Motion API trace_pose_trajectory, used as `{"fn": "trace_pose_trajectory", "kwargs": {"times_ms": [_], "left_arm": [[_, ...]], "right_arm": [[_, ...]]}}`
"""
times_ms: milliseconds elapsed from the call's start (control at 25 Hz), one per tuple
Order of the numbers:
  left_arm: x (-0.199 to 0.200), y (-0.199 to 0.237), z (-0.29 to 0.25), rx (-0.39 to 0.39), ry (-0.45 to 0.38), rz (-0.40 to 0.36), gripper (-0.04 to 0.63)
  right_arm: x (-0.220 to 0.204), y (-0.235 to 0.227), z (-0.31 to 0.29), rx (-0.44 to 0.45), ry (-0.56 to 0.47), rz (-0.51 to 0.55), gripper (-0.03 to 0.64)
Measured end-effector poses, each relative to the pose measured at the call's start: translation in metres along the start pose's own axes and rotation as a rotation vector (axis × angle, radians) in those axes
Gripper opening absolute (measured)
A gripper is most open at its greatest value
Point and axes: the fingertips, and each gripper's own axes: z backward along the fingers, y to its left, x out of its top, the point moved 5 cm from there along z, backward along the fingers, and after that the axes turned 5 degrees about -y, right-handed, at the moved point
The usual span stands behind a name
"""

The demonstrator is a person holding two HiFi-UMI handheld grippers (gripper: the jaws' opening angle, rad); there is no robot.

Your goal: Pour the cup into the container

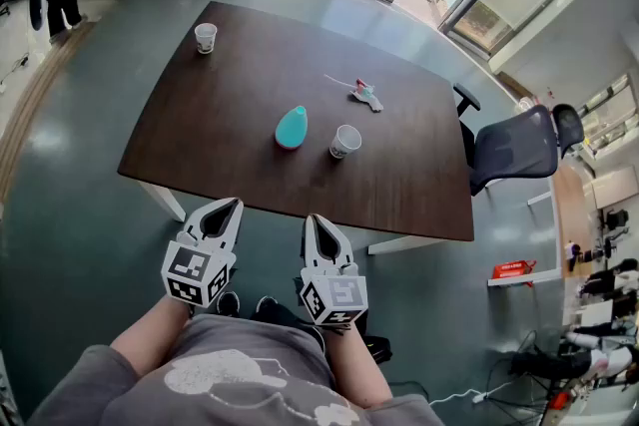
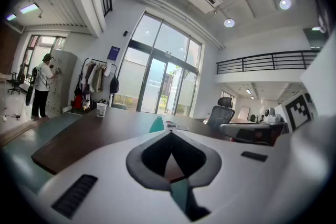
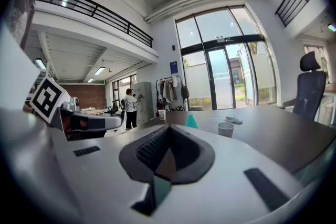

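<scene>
- Your left gripper [image 1: 233, 205] and right gripper [image 1: 316, 218] are both fully closed with nothing between the jaws. You hold them side by side, short of the near edge of the dark brown wooden table [image 1: 230, 105]. I read that as a ready pose, with the pour not yet begun.
- The white paper cup [image 1: 344, 142] stands upright near the table's middle, just right of the teal teardrop-shaped container [image 1: 292, 127], close but not touching. That probably keeps the tip from one to the other short.
- A second white paper cup [image 1: 206, 37] stands at the far left corner, well apart. I judge the nearer cup is the one you want.
- No view shows what either cup holds.
- I cannot tell whether the teal container's top is open.
- The small object [image 1: 365, 95] on the table's far right is too small to identify.
</scene>
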Motion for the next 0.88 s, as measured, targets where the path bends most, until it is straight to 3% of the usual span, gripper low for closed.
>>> {"fn": "trace_pose_trajectory", "kwargs": {"times_ms": [240, 560, 880], "left_arm": [[-0.011, 0.014, -0.012, 0.020, 0.017, 0.022, 0.008], [-0.012, 0.026, -0.053, 0.045, 0.008, 0.006, 0.008], [-0.010, 0.044, -0.108, 0.109, 0.014, 0.019, 0.008]], "right_arm": [[-0.003, 0.001, -0.009, 0.005, 0.010, 0.006, -0.012], [-0.012, -0.039, -0.052, -0.015, 0.002, -0.010, -0.012], [-0.012, -0.070, -0.111, 0.059, 0.028, 0.001, -0.012]]}}
